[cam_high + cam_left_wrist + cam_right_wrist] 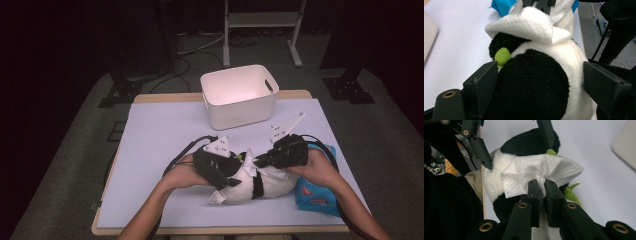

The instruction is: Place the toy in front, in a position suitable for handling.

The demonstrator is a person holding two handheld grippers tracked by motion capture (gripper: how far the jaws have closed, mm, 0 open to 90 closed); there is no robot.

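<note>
A black-and-white plush panda (260, 186) lies on its side near the table's front edge. My left gripper (227, 172) has its jaws spread wide around the toy's body and pressing its fur (539, 75). A green patch (502, 56) shows beside the black fur. My right gripper (257, 162) is shut on a bunched white paper wipe (541, 170), which rests on top of the panda (524, 145). In the left gripper view the wipe (531, 25) drapes over the toy, with the right gripper's jaws above it.
A white plastic bin (239, 95) with handle slots stands at the back middle of the pale mat (160, 135). A blue packet (315, 192) lies at the front right, just behind the right hand. Cables trail from both grippers.
</note>
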